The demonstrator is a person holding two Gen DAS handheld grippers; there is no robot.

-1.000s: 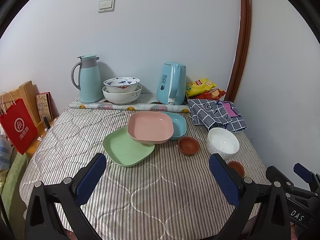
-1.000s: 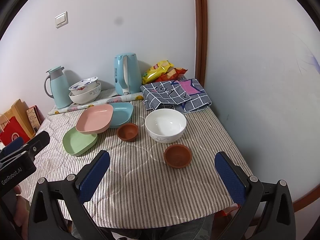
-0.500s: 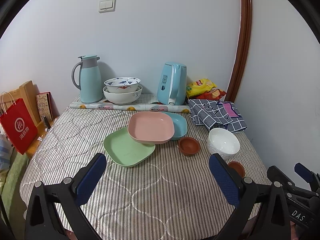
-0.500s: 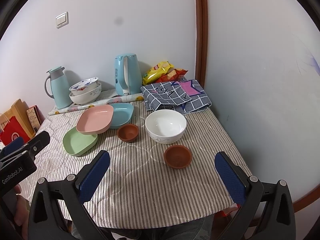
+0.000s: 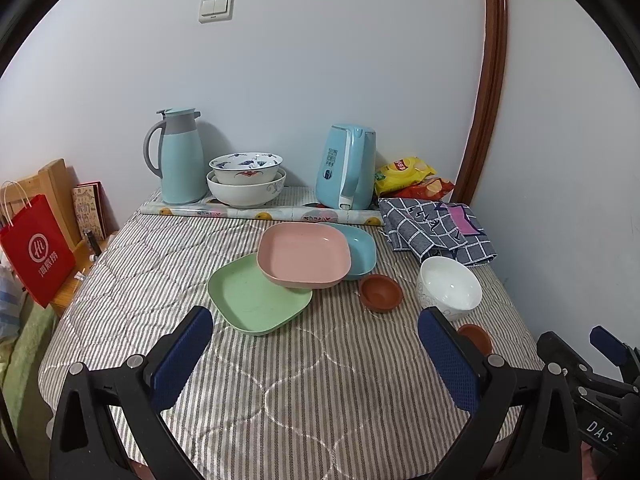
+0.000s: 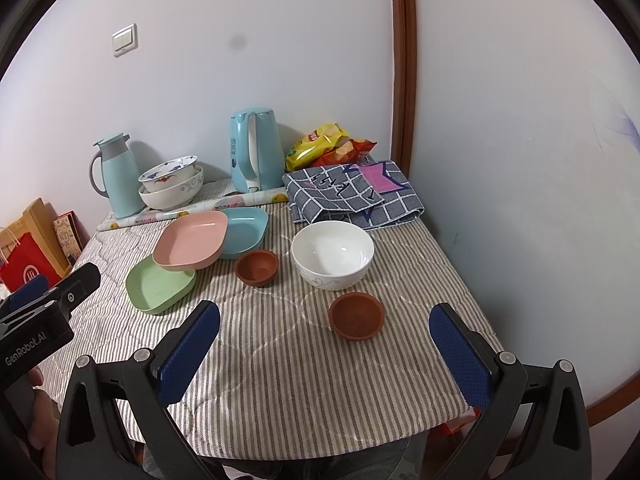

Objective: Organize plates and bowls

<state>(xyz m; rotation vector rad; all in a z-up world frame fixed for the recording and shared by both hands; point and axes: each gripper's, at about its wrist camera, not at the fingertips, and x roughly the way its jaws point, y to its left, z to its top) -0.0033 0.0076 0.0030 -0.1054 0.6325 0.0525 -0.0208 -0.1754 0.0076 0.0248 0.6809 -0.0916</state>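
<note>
Striped quilted cloth covered the table (image 6: 360,380), on which the dishes lay scattered. A pink plate (image 5: 304,255) rested tilted across a green plate (image 5: 256,300) and a blue plate (image 5: 362,250); a far brown bowl (image 6: 256,267), a white bowl (image 6: 332,255) and a near brown bowl (image 6: 356,315) stood apart to their right. Two patterned bowls (image 5: 245,178) were nested at the back between a flask (image 5: 180,156) and a kettle (image 5: 346,172).

The left gripper (image 5: 316,356) and the right gripper (image 6: 326,352) both hovered near the table's front edge with fingers spread wide, holding nothing.

Risk, as judged: the pink plate was propped on two rims, so lifting either plate beneath it first would probably tip it. The white bowl looked like ceramic and sat close to the near brown bowl; a wide approach could knock one into the other.

The right wrist view showed the near brown bowl whole, whereas the left wrist view showed only a sliver of it behind a finger (image 5: 448,364). The left view alone showed the green plate's full outline. Whether the pink plate touched the blue one was hard to tell in either view.
</note>
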